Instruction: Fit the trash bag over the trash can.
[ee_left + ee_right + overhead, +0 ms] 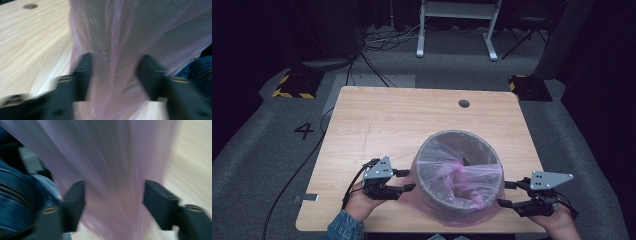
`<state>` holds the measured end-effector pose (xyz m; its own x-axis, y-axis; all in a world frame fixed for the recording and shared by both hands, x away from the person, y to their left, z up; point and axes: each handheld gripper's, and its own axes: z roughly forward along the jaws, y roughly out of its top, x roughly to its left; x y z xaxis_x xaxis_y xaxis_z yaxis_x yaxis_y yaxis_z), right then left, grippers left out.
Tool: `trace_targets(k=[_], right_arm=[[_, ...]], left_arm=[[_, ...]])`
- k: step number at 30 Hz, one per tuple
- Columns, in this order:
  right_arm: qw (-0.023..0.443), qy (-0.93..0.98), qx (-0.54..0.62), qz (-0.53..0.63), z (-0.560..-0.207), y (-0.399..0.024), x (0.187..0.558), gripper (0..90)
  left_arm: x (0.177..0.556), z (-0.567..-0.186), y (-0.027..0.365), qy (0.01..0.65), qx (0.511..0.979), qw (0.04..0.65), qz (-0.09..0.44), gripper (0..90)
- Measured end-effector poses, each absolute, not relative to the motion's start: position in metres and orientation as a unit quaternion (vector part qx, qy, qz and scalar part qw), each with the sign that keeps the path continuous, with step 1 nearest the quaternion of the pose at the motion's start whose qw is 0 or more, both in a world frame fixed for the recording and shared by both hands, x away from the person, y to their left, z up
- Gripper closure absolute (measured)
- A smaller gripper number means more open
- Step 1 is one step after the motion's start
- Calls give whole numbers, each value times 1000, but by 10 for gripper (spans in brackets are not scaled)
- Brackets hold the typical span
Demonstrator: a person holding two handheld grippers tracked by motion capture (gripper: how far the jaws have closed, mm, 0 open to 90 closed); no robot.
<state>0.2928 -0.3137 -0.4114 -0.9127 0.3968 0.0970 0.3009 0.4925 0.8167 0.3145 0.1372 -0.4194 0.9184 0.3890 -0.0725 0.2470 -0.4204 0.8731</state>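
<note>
A round grey bin [447, 192] lined with a thin pink plastic bag [472, 175] stands on the wooden table [377, 125], near its front edge. The bag is folded over the rim and hangs down the outside. My left gripper [410, 180] is at the bin's left side, its tips next to the bag, jaws apart. In the left gripper view the pink film [120, 45] hangs between the spread fingers [83, 72], blurred. My right gripper [503, 193] is at the bin's right side, also open. In the right gripper view the bag [112, 165] fills the gap between the two fingers [75, 200].
A round cable hole [464, 103] sits in the table's far right part. Behind the table stand a white frame [457, 25], floor cables [377, 42] and two yellow-black striped bases [294, 85]. A denim sleeve [344, 227] comes in at the bottom left.
</note>
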Motion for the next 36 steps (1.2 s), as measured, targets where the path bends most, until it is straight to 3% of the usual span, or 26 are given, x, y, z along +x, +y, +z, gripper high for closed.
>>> trace_targets(k=[1,3,4,15,26,30,36], right_arm=[[46,868,186,459,-409,-308,294,677],[47,879,174,442,-407,-297,297,884],[52,883,175,432,-408,-293,299,898],[28,896,264,356,-462,-300,330,900],[27,897,263,354,-460,-306,315,899],[36,880,281,381,-455,-304,322,894],[38,885,284,366,-458,-296,328,900]], left_arm=[[315,-419,134,188,842,500,72,745],[317,-421,129,192,850,484,80,862],[319,-424,126,195,853,477,81,886],[331,-455,119,227,874,427,49,895],[329,-457,126,244,858,447,63,894],[333,-466,118,245,874,414,69,895],[334,-464,121,247,854,452,67,894]])
